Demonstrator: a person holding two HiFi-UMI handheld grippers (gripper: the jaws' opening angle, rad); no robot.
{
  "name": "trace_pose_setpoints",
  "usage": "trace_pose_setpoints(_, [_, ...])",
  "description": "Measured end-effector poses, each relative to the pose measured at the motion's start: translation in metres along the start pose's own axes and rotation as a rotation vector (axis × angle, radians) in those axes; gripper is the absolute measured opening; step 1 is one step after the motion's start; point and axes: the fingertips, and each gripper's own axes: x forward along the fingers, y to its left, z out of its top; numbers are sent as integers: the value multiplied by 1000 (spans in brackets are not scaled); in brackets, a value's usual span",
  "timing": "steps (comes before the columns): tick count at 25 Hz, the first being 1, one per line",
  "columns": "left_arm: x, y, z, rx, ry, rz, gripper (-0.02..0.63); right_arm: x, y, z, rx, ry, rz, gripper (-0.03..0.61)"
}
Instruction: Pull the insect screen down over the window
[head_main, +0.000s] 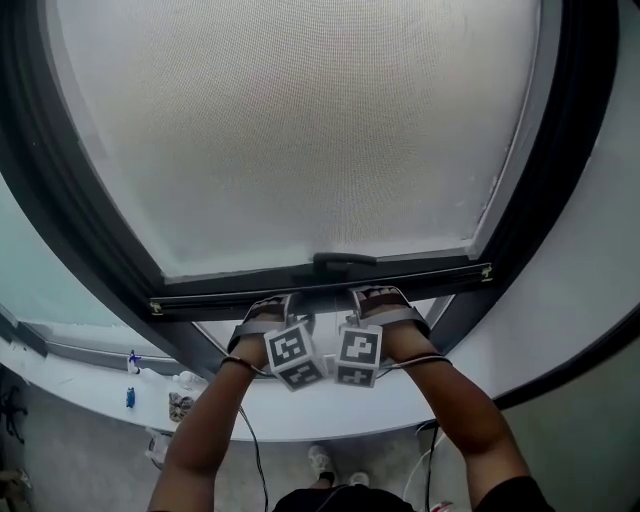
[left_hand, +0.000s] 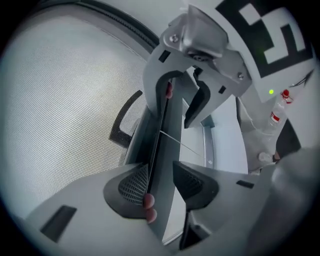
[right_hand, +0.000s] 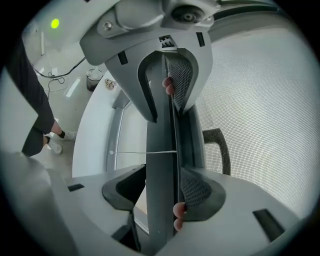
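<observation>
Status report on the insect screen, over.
Left gripper and right gripper shut on bottom bar. Insect screen nearly down, gap below. Nothing visibly blocking.

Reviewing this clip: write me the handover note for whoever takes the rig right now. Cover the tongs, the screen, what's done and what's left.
Left tongs: shut on the screen's bottom bar, left of its handle.
Right tongs: shut on the same bar, right of the handle.
Insect screen: the mesh covers most of the window frame; a strip below the bar is uncovered.
Done: bar gripped by both tongs, screen mostly down.
Left: pull the bar to the frame's bottom, then release.
</observation>
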Motion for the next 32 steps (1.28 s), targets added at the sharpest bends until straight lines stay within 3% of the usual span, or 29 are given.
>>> trace_pose_setpoints(4, [-5,-2,0,-7,3,-33,152,-2,-1,1,-1,1,6,201])
trace_pose_setpoints(7, [4,1,-4,12,-1,14,152,-2,-1,2,12,-8,6,200])
trace_pose_setpoints(9, [1,1,-1,3,-3,5,152,-1,-1,1,8,-3,2,201])
trace_pose_setpoints(12, [-3,-2,1,4,21,-32,152,0,-1,0,-8,9,3,201])
trace_pose_setpoints(17, [5,0,-2,24,47,-8,150,4,-5,-2,-6,10,-8,201])
trace_pose_setpoints(20, [4,-4,-7,25,72,-33,152,3,-4,-1,-2,10,-2,201])
trace_pose_setpoints(28, [-3,-3,1,0,30,-34,152,-1,-1,0,-2,15,19,199])
trace_pose_setpoints(32, [0,-6,-8,17,57,-65,152,0,-2,1,13,7,17,201])
